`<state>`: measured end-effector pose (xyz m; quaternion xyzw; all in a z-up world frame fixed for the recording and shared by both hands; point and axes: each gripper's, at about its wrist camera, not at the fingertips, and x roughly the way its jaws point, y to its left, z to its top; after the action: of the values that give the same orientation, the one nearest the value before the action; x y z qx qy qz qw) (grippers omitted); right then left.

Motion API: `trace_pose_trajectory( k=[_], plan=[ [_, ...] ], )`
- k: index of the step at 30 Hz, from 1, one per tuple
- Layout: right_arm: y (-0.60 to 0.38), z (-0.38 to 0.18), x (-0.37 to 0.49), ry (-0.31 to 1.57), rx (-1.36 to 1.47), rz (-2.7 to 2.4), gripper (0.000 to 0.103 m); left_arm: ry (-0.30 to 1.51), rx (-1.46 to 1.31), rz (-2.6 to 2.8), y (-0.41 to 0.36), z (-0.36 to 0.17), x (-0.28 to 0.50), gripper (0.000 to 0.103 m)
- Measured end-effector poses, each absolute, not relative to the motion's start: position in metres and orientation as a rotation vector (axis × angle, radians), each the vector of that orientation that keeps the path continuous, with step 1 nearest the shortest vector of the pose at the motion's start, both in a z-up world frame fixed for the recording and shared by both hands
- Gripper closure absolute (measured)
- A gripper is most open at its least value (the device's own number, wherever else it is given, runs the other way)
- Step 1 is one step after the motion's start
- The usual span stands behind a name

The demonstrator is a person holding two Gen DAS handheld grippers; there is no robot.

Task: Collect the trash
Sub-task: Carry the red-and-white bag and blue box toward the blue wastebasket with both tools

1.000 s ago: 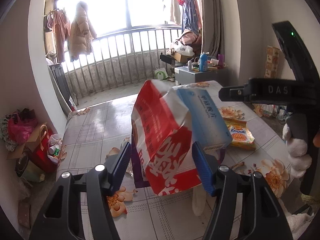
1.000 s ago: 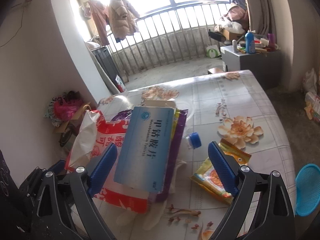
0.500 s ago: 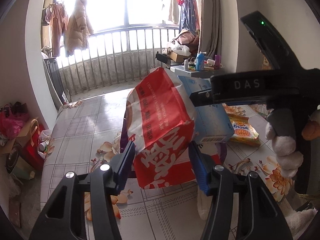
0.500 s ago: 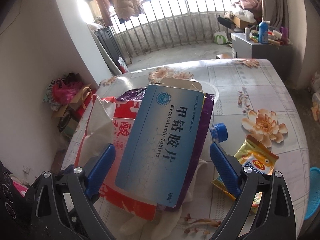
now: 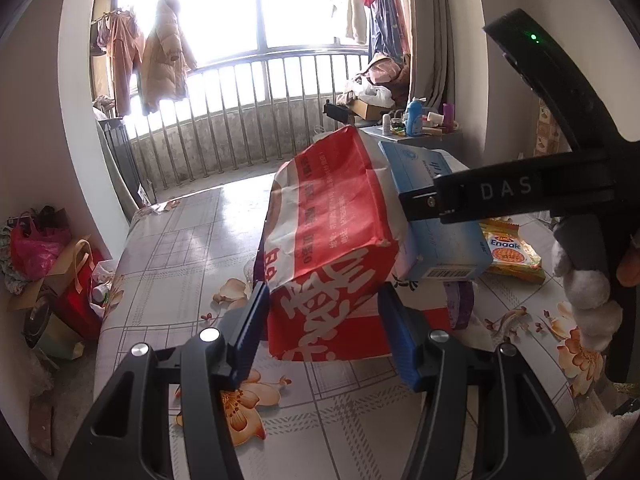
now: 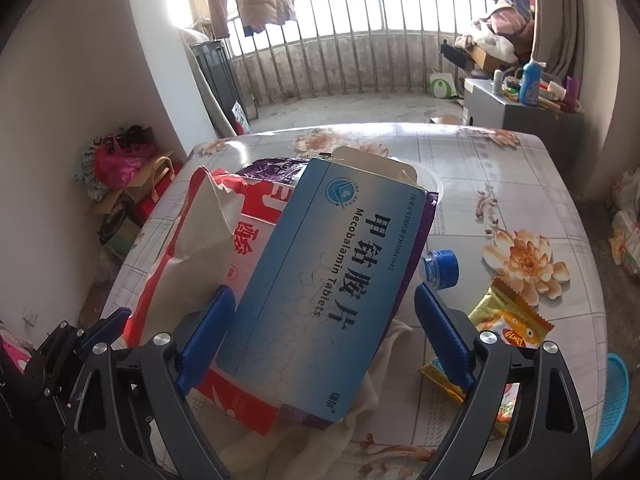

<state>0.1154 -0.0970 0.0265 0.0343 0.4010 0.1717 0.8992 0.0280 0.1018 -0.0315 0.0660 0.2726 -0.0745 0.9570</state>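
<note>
A red and white bag stands on the flowered table, with a blue tablet box leaning on its right side over a purple wrapper. My left gripper has its blue pads around the bag's lower end, touching both sides. My right gripper is open, its pads either side of the blue box with gaps. In the left wrist view the right gripper's finger crosses the box. A yellow snack packet and a blue bottle cap lie to the right.
White cloth lies under the pile. A clear plastic bowl rim shows behind the box. A blue basket is off the table's right edge. Bags sit on the floor at left. A grey cabinet with bottles stands behind.
My right gripper has moved in closer over the blue box, which now fills more of its view. My left gripper has closed in on the red bag's sides.
</note>
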Motion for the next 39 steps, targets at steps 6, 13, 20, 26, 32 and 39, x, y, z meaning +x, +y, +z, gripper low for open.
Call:
trace_pose_trajectory(
  k=[6, 13, 20, 26, 32, 39],
  plan=[
    [-0.100, 0.025, 0.118, 0.845, 0.094, 0.366, 0.026, 0.540, 0.130, -0.177, 0.107, -0.029, 0.022, 0.048],
    [-0.103, 0.024, 0.122, 0.855, 0.116, 0.372, 0.026, 0.579, 0.180, -0.189, 0.114, -0.044, 0.010, 0.039],
    [-0.099, 0.022, 0.121, 0.858, 0.108, 0.365, 0.026, 0.582, 0.049, -0.190, 0.127, -0.037, 0.023, 0.039],
    [-0.101, 0.019, 0.121, 0.867, 0.120, 0.353, 0.031, 0.580, 0.058, -0.200, 0.119, -0.034, 0.025, 0.068],
    [-0.115, 0.027, 0.114, 0.841, 0.179, 0.356, 0.032, 0.548, 0.040, -0.161, 0.125, -0.021, 0.017, 0.088],
    [-0.139, 0.043, 0.097, 0.789, 0.290, 0.386, 0.033, 0.461, 0.011, -0.107, 0.130, 0.014, 0.005, 0.096]
  ],
)
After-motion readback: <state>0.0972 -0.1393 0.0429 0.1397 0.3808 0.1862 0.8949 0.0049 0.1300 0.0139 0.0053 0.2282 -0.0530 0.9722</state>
